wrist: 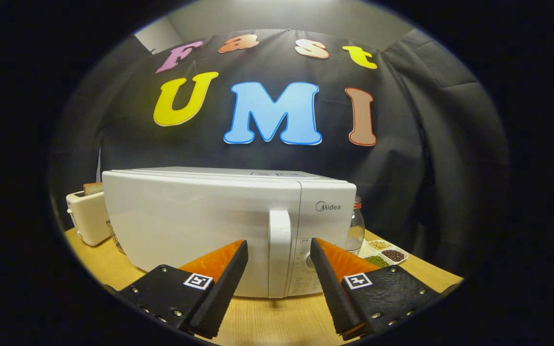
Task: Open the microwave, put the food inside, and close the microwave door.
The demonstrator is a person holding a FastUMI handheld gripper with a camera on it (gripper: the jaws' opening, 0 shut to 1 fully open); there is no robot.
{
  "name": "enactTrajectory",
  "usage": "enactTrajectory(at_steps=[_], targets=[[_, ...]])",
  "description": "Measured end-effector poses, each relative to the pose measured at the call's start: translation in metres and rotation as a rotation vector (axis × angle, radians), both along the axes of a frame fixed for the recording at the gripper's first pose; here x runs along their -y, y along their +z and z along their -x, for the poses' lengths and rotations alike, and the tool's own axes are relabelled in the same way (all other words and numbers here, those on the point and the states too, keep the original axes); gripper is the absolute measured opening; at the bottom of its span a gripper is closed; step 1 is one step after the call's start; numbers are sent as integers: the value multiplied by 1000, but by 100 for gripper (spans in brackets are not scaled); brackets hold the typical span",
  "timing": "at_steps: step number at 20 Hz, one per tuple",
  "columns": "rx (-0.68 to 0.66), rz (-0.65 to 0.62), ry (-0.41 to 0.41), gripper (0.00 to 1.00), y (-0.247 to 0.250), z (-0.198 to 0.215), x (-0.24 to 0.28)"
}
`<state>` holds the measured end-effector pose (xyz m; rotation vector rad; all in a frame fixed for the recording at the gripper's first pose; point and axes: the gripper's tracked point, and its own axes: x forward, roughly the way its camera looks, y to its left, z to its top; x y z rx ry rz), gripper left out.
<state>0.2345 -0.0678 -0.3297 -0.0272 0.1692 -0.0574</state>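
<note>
Microwave (pixel 200 226), white and boxy, sits on the wooden table (pixel 277 319) with its door shut, just ahead of the gripper (pixel 279 252), whose jaws are spread and empty. Its upright handle (pixel 279 252) stands between the fingertips; rigid and likely slick, it looks the place to grip.

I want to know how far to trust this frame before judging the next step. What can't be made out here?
- Inside of the microwave: hidden by its shut door.
- Control panel: partly behind the open gripper; print too small.
- Glass jar: mostly behind the microwave.
- Toaster: partly behind the microwave.
- Divided dish: contents too small to identify.
</note>
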Motion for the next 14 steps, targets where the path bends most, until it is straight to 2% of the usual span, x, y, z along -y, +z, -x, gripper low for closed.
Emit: enactTrajectory(at_steps=[3, 5, 6, 7, 11, 12, 14], targets=[[-8, -2, -7, 78, -12, -9, 0], [0, -3, -20, 78, -14, -19, 4], [-6, -2, -20, 59, -16, -20, 5], [-11, -20, -20, 47, -18, -23, 5], [-15, -65, 4, 25, -16, -18, -2], [-30, -86, 18, 25, -17, -18, -2], [-39, -117, 53, 16, -18, -18, -3]])
